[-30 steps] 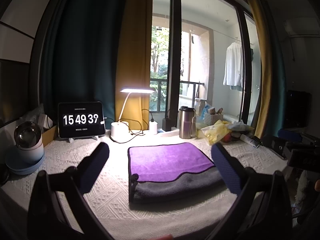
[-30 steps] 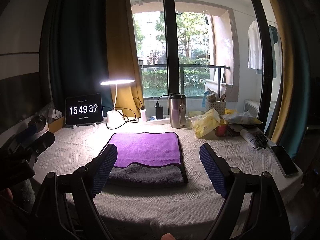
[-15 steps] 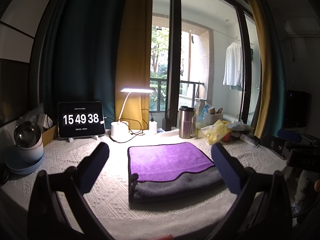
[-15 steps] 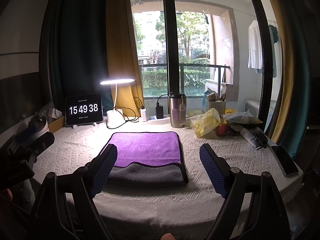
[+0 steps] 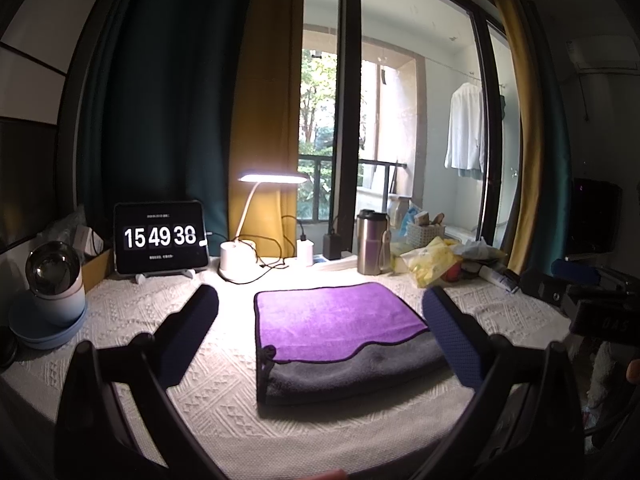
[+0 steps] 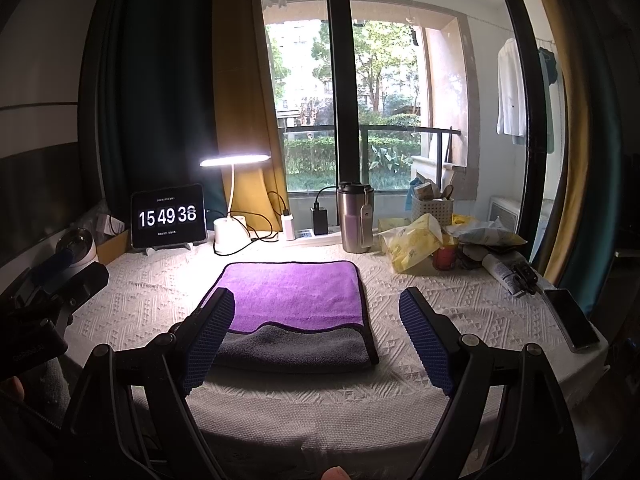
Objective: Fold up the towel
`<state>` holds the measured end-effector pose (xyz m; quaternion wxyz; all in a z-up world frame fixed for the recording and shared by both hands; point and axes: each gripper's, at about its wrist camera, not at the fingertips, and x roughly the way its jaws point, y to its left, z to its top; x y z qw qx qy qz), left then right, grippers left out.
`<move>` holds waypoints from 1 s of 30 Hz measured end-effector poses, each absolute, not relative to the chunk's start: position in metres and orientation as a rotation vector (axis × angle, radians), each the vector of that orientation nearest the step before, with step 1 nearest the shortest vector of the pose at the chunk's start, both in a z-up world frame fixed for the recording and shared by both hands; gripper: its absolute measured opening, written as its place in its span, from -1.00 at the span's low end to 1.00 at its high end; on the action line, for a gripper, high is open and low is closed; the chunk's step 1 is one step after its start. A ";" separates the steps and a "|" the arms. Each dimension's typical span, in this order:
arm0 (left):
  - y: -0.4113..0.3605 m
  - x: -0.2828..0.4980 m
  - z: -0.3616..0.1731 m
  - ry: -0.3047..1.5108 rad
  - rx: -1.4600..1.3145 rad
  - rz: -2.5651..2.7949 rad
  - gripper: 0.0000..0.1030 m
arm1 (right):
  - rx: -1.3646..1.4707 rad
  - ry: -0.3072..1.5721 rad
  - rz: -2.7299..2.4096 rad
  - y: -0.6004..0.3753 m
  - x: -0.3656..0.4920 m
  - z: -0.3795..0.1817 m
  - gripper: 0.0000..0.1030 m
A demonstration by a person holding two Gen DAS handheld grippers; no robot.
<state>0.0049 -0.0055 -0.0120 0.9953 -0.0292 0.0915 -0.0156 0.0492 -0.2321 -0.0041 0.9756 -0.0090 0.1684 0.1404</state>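
Just ahead of both grippers lies one towel [image 5: 340,332], folded, purple layer over a gray layer that shows along its near edge, flat on the white textured tablecloth [image 5: 192,384]. Spread wide and holding nothing, the left gripper [image 5: 320,336] hovers with the towel between and beyond its two blue-padded fingers [image 5: 192,320]. Likewise released and empty, the right gripper [image 6: 316,344] hangs over the towel's near right corner. Beyond the towel stand one lit desk lamp [image 5: 248,236], one tablet clock [image 5: 160,238] reading 15 49 38, and one steel tumbler [image 6: 355,216]. Right of the right gripper rests one phone [image 6: 572,320].
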 end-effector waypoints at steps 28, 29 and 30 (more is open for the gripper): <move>0.011 0.077 -0.065 0.456 -0.096 -0.050 0.98 | -0.054 0.503 0.278 -0.229 0.117 -0.050 0.69; 0.013 0.082 -0.068 0.471 -0.097 -0.050 0.98 | -0.052 0.514 0.280 -0.230 0.121 -0.053 0.69; 0.014 0.088 -0.072 0.488 -0.097 -0.050 0.98 | -0.050 0.526 0.282 -0.231 0.125 -0.056 0.69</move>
